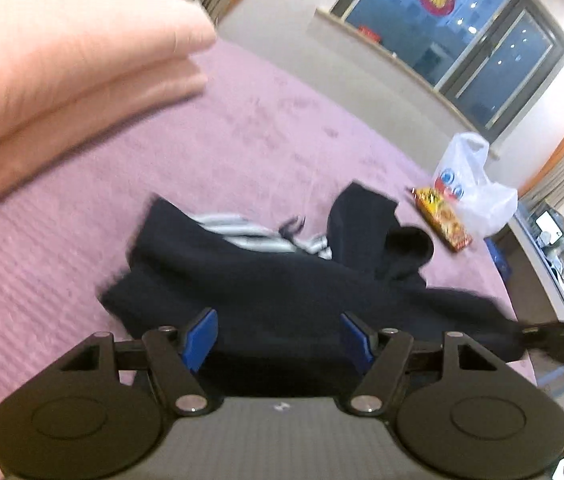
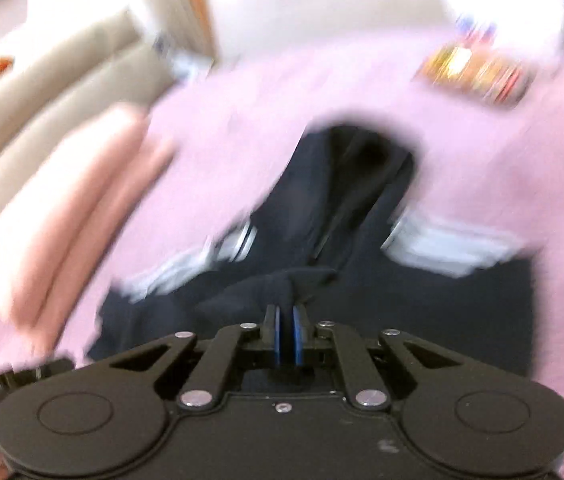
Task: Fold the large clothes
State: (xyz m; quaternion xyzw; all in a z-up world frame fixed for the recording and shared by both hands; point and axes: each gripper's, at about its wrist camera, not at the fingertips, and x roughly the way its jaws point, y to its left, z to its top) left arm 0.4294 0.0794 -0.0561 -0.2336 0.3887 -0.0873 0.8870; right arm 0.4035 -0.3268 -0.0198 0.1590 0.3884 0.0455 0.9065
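Pink bed (image 1: 242,120): right tool (image 2: 285,330) pinching garment (image 2: 361,300).

the garment (image 1: 266,280) lies on the bed (image 1: 82,260), folded blanket (image 1: 62,60) left, bag (image 1: 469,184) right.

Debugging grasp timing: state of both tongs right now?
Left tongs: open, over the dark garment, gripping nothing.
Right tongs: shut on a pinch of the dark garment.
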